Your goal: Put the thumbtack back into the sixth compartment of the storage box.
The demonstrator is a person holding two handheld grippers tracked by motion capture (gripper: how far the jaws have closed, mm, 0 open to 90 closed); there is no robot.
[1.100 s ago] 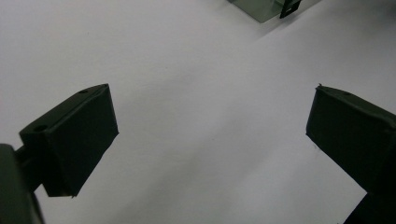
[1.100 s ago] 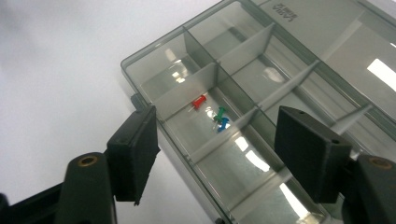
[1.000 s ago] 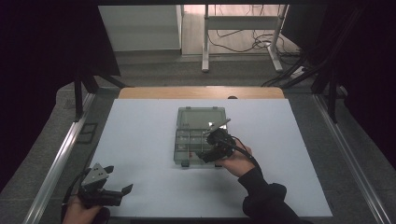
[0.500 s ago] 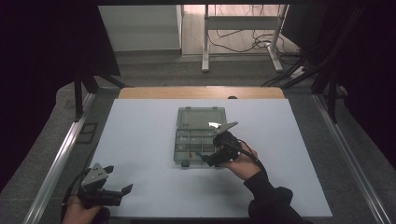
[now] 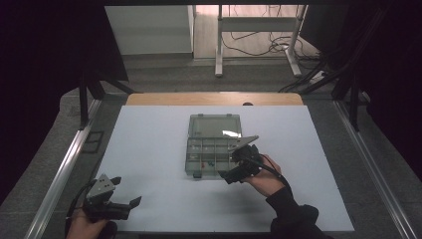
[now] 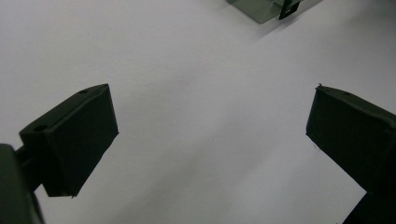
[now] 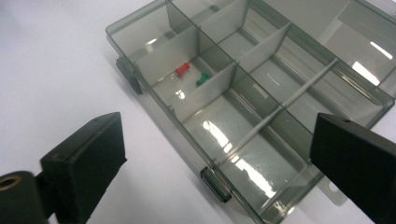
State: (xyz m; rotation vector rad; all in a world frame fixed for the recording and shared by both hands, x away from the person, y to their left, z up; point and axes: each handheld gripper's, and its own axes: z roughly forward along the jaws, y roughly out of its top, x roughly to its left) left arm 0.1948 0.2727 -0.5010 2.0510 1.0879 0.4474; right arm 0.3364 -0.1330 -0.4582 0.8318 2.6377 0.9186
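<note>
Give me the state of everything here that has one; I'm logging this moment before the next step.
Organizer box: open, lid laid back flat on the table.
Red pin: lying loose in a front compartment.
Green pin: lying in the same compartment, apart from the red one.
Left tongs: open, empty, over bare table.
Right tongs: open, empty, at the box's front edge.

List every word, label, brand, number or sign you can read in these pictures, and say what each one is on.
None can be read.
Organizer box: clear grey plastic, no label or brand visible; the bright marks are reflections.
Red piece and green piece in one compartment: no markings visible.
Right gripper and left gripper: plain black jaws, no lettering seen.
White table surface: blank.
</note>
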